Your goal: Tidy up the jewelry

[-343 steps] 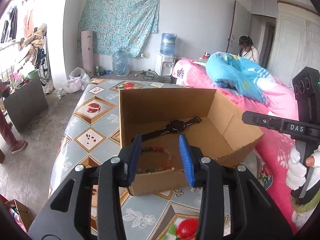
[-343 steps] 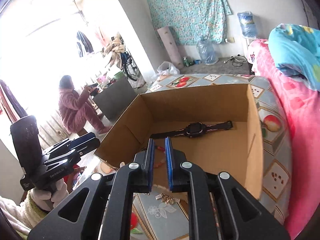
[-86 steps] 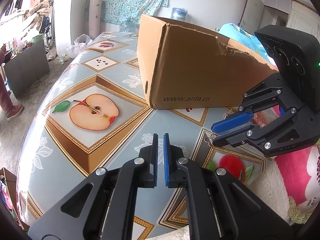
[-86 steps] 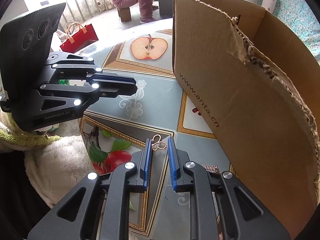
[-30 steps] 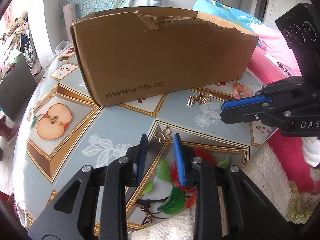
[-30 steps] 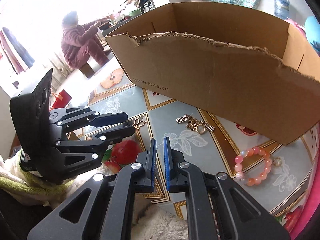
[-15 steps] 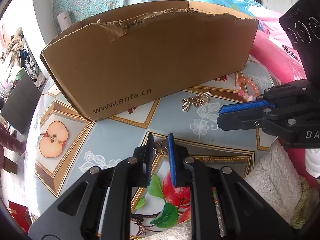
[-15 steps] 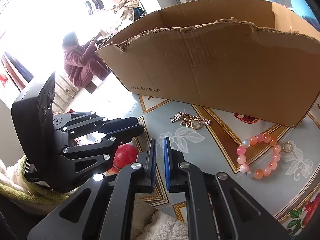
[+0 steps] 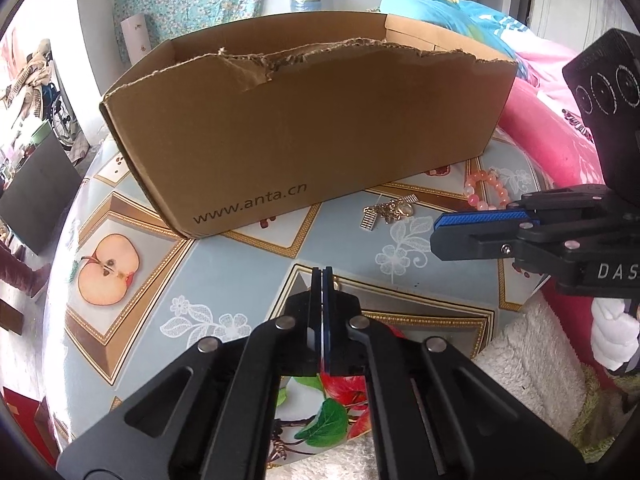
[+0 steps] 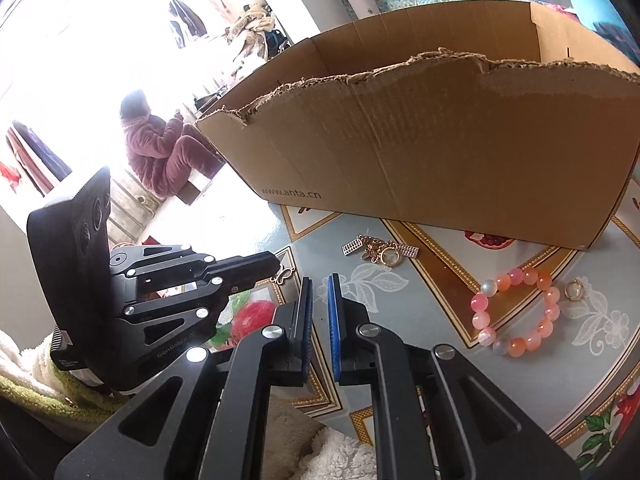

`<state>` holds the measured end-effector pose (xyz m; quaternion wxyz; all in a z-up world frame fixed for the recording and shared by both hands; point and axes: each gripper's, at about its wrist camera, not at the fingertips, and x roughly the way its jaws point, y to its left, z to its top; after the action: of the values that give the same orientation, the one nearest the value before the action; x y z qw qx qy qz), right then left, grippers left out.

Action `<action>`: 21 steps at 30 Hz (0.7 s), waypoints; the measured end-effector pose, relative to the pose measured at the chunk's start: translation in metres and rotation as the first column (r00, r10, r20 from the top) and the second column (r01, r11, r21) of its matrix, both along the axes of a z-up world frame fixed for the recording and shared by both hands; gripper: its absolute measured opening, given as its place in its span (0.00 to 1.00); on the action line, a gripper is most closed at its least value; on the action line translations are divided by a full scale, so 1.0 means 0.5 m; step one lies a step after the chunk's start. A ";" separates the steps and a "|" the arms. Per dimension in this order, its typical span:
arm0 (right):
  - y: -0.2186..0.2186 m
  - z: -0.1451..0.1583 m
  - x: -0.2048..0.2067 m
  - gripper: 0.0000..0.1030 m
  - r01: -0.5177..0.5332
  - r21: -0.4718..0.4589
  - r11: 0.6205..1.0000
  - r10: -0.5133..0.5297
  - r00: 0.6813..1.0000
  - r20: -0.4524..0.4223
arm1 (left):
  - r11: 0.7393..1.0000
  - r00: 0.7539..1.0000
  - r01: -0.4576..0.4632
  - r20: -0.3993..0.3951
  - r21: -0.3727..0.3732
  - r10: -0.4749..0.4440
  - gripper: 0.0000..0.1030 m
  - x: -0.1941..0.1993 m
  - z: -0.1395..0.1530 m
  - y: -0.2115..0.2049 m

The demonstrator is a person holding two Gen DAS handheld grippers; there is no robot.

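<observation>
My left gripper [image 9: 324, 274] is shut on a small gold butterfly charm [image 10: 282, 274], just above the fruit-patterned table [image 9: 248, 276]; in the left wrist view only a gold sliver shows beside the pads. My right gripper [image 10: 318, 280] hovers to its right, its jaws nearly together with nothing between them; from the left wrist camera the right gripper [image 9: 438, 236] reaches in from the right. A gold chain piece [image 9: 386, 212] [image 10: 380, 252], a pink bead bracelet [image 10: 516, 312] [image 9: 484, 192] and a gold ring [image 10: 575, 290] lie before the cardboard box [image 9: 304, 140] [image 10: 440, 152]. The box's inside is hidden.
The box has a torn near wall and stands at the middle of the table. A pink bed [image 9: 552, 128] runs along the right. White fleece [image 9: 520, 344] lies at the table's near edge. A person in maroon [image 10: 160, 148] sits far off to the left.
The left jaws, open around the butterfly charm a second ago, have closed on it. The right gripper has rolled slightly; the bracelet and ring now show fuller.
</observation>
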<state>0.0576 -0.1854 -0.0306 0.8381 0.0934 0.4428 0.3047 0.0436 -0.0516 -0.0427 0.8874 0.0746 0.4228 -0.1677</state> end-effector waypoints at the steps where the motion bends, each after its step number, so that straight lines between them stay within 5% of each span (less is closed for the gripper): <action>1: 0.004 -0.003 -0.002 0.13 0.002 -0.007 1.000 -0.002 1.000 -0.001 | 1.000 1.000 -0.009 -0.001 0.006 0.009 0.00 -0.001 0.000 0.005; 6: 0.010 -0.011 -0.008 0.16 0.004 -0.005 1.000 -0.004 1.000 -0.011 | 0.998 0.999 -0.026 -0.022 0.063 0.027 0.00 0.012 -0.010 -0.002; 17: -0.007 -0.025 -0.009 0.16 0.037 0.005 0.999 -0.037 0.999 -0.019 | 0.999 0.998 0.037 -0.051 0.036 -0.035 0.02 0.004 -0.003 -0.053; 21: -0.007 -0.033 -0.008 0.16 0.041 0.011 0.999 -0.041 0.999 -0.030 | 0.999 0.997 0.048 -0.059 0.004 -0.047 0.11 0.005 -0.008 -0.054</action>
<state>0.0537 -0.1890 -0.0472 0.8368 0.1120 0.4515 0.2887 0.0463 -0.0785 -0.0467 0.8702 0.0823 0.4472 -0.1897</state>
